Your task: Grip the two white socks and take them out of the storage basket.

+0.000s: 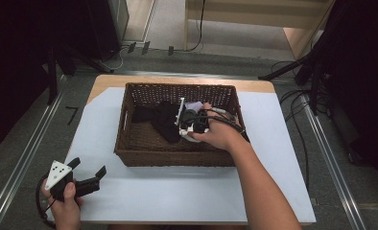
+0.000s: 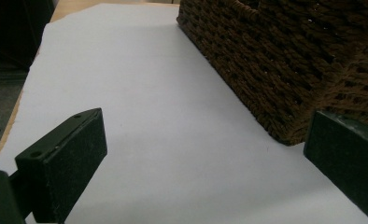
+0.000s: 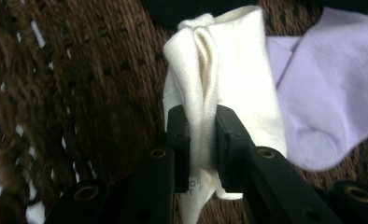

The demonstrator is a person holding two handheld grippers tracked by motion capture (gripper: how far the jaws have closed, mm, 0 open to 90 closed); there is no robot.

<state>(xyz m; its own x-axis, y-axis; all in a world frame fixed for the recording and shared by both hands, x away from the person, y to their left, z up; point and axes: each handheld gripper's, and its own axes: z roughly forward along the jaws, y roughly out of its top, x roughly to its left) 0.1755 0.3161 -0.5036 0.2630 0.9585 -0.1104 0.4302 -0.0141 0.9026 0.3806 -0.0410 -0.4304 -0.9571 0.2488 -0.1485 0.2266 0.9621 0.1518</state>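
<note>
1. White sock [image 3: 219, 70] sits inside the wicker basket [image 1: 129, 158], pinched on a bunched fold between the jaws of the right gripper [image 3: 201, 140], which are nearly closed on the fabric. The grip on the fold looks meant for a clean lift.
2. Lilac sock [image 3: 331, 93] lies just right of the jaws, touching the white one; dark clothing [image 1: 163, 120] lies beyond them.
3. Left gripper [image 2: 205, 154] has its jaws spread wide and empty, with the basket's corner ahead of the right jaw. It looks parked clear of the work.
</note>
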